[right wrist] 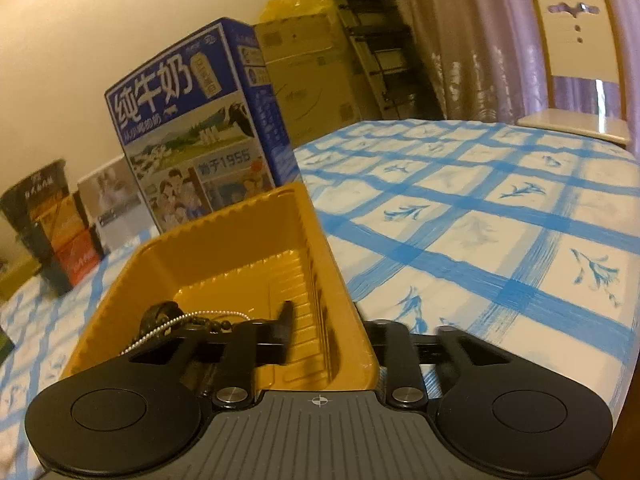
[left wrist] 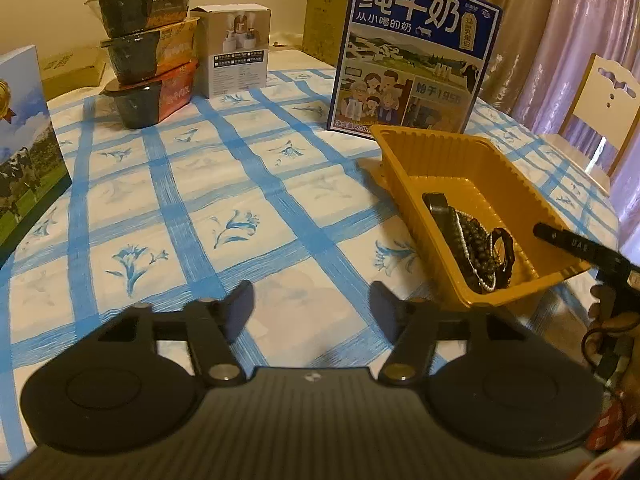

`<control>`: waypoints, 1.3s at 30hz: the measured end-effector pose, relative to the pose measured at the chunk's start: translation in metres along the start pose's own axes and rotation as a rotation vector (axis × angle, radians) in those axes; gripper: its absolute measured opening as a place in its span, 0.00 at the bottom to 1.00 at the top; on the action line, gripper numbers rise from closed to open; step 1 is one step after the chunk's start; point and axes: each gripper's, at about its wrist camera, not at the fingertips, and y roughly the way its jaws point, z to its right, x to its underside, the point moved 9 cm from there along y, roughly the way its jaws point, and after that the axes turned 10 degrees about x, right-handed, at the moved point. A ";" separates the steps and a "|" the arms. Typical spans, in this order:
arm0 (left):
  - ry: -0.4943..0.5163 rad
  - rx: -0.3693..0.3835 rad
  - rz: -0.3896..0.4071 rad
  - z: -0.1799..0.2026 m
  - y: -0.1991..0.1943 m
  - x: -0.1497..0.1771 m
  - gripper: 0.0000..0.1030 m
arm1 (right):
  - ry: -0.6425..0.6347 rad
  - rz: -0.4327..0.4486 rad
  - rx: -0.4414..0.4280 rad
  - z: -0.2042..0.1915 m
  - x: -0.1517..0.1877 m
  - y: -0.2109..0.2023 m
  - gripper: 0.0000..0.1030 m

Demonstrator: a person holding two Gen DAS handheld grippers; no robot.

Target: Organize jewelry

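Left wrist view alone is showing three stacked black plastic meal bowls (left wrist: 148, 60), then the left gripper (left wrist: 312, 300) hovering, jaws wide apart, holding nothing. Ribbed mustard-yellow plastic tray (left wrist: 472, 168) is sitting on blue-checked floral tablecloth (left wrist: 240, 184), containing tangled dark beads and silver chain (left wrist: 476, 244). Right gripper (right wrist: 360, 320) is straddling the tray's wall, jaws parted, gripping nothing.

A home dining room; checked floral tablecloth (left wrist: 240, 184); milk carton box (left wrist: 412, 52); carved chair (right wrist: 576, 64); curtains (right wrist: 460, 40)
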 end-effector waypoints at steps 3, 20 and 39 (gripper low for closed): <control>0.028 -0.023 0.002 0.003 -0.004 0.003 0.70 | 0.031 0.078 0.000 0.006 -0.013 -0.013 0.75; 0.102 -0.128 0.081 0.030 -0.060 0.016 0.90 | -0.176 -0.039 0.024 -0.041 0.016 -0.129 0.78; 0.042 -0.094 0.058 0.058 -0.175 0.071 0.90 | -0.263 -0.183 -0.101 -0.099 0.068 -0.261 0.78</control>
